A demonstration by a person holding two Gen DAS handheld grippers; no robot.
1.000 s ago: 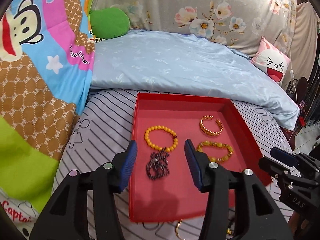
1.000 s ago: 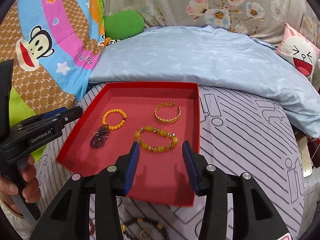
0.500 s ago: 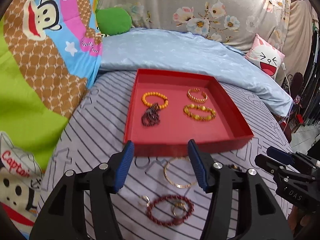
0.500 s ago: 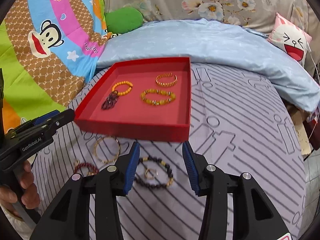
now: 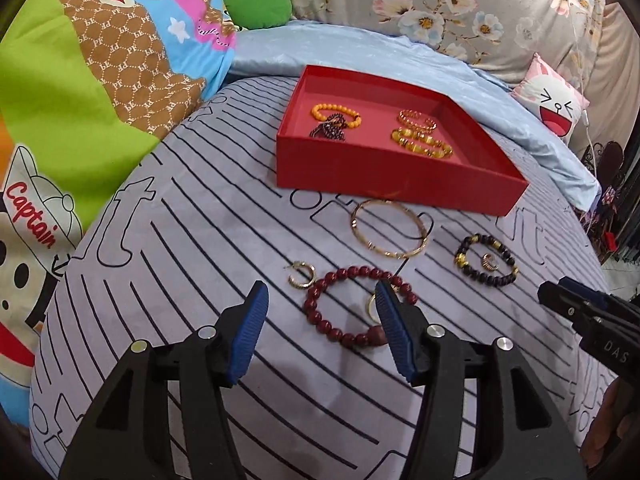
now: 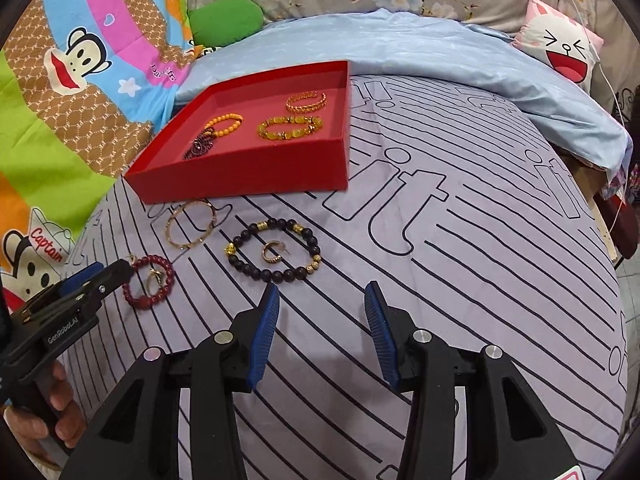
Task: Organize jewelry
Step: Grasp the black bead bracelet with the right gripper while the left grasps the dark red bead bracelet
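A red tray (image 5: 396, 184) on the striped sheet holds an orange bead bracelet (image 5: 336, 114), a dark beaded piece (image 5: 328, 130), a gold cuff (image 5: 416, 118) and a yellow bracelet (image 5: 422, 144). In front of it lie a gold bangle (image 5: 400, 255), a dark red bead bracelet (image 5: 310, 304), a gold hoop earring (image 5: 302, 278) and a black bead bracelet (image 6: 240, 260) ringing another earring (image 6: 272, 252). My left gripper (image 5: 320, 294) hovers open over the red bracelet. My right gripper (image 6: 322, 292) stands open just short of the black bracelet, holding nothing.
A blue quilt (image 6: 440, 52) is bunched behind the tray, with a cartoon blanket (image 5: 80, 100) at the left and a pink cushion (image 6: 560, 52) at the far right. The bed's edge drops off on the right. A hand (image 6: 36, 428) grips the left tool.
Both grippers have drawn back from over the tray and come lower, toward the near side of the bed. Loose jewelry on the sheet is now in view. The left jaws stand slightly wider.
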